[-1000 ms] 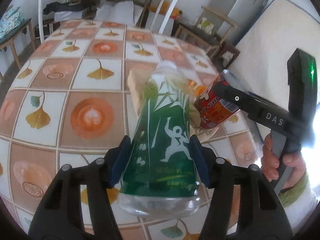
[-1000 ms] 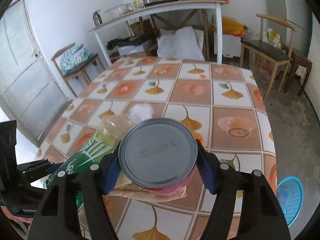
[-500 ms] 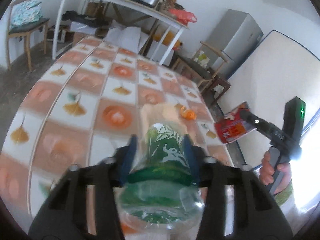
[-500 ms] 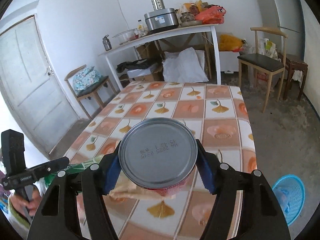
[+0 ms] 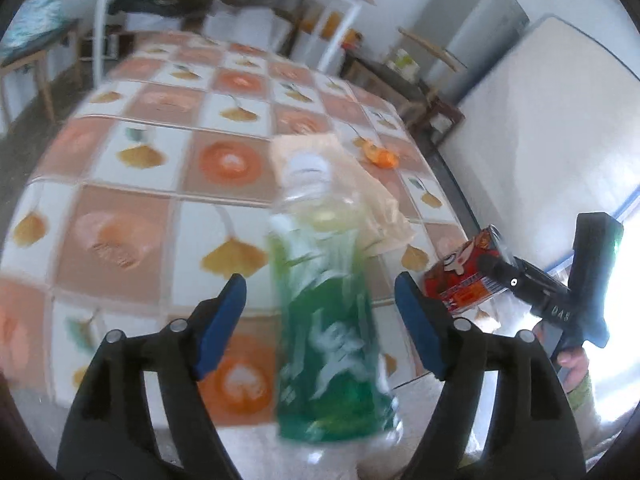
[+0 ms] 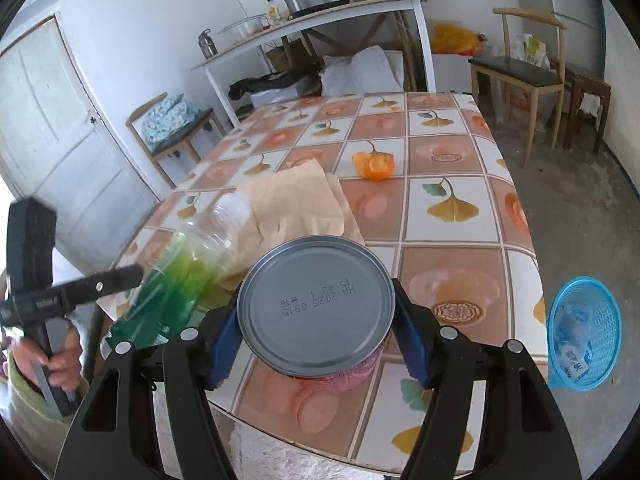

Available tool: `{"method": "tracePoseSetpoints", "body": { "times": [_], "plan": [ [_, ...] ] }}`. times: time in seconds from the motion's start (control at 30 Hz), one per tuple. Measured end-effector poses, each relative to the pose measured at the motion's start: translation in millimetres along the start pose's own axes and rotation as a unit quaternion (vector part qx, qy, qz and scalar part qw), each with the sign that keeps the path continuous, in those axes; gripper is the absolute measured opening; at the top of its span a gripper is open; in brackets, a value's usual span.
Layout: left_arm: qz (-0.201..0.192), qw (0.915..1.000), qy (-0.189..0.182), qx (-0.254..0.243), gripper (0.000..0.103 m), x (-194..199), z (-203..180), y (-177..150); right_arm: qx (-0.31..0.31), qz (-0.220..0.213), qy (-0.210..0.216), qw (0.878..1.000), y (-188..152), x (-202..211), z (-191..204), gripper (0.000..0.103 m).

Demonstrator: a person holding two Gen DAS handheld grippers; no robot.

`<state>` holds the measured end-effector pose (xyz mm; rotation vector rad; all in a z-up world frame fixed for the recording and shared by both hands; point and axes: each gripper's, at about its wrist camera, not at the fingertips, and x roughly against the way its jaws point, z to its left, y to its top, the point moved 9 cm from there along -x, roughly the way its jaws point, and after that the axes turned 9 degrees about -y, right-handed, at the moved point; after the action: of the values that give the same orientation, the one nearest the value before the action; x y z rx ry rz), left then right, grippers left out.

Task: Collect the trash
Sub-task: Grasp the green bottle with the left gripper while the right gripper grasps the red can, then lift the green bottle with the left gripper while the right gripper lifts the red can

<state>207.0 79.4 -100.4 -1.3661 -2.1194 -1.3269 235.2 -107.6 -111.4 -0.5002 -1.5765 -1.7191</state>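
The left gripper (image 5: 320,308) was opening, its pads clear of the blurred bottle (image 5: 328,320) between them over the table's near edge (image 6: 360,456); unsupported, the bottle could drop to the floor. The right gripper (image 6: 316,336) pinched the can (image 6: 316,308). The blue basket (image 6: 584,332), on the floor off the table's right edge, held some scraps.

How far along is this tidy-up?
Partway. The blue basket on the floor already holds some trash. The right gripper holds a can; the left gripper's jaws are opening off the green bottle. Paper bag and orange peel remain.
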Motion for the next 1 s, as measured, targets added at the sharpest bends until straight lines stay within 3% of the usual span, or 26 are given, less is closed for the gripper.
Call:
{"method": "tracePoseSetpoints", "body": {
  "times": [0.1,0.13,0.23,0.33,0.5,0.63,1.0],
  "plan": [
    [0.055,0.9983,0.014,0.017,0.071,-29.2,11.3,2.3,0.003,0.000,-0.002,1.000,1.6,-0.7,1.7,0.065],
    [0.070,0.9970,0.023,0.021,0.063,-37.5,16.3,1.4,0.005,0.000,-0.004,1.000,1.9,-1.0,2.1,0.065],
    [0.088,0.9956,0.013,0.031,0.057,-48.3,19.8,-3.0,0.008,-0.001,-0.006,1.000,2.0,-0.7,3.4,0.065],
    [0.075,0.9966,0.017,0.028,0.056,-44.5,20.2,-5.3,0.009,-0.002,-0.005,1.000,1.4,-2.0,3.3,0.065],
    [0.007,0.9996,0.010,0.026,0.056,-15.6,14.4,-1.0,0.017,-0.005,-0.002,1.000,0.2,-2.5,5.4,0.065],
    [-0.026,0.9995,0.012,0.014,0.056,10.7,1.2,-4.5,0.018,-0.005,0.000,1.000,-0.5,0.9,5.3,0.065],
    [0.039,0.9944,0.090,-0.037,0.056,-9.7,-19.7,-63.8,0.044,-0.006,-0.040,0.998,-14.5,10.2,-0.3,0.066]
  ]
}}
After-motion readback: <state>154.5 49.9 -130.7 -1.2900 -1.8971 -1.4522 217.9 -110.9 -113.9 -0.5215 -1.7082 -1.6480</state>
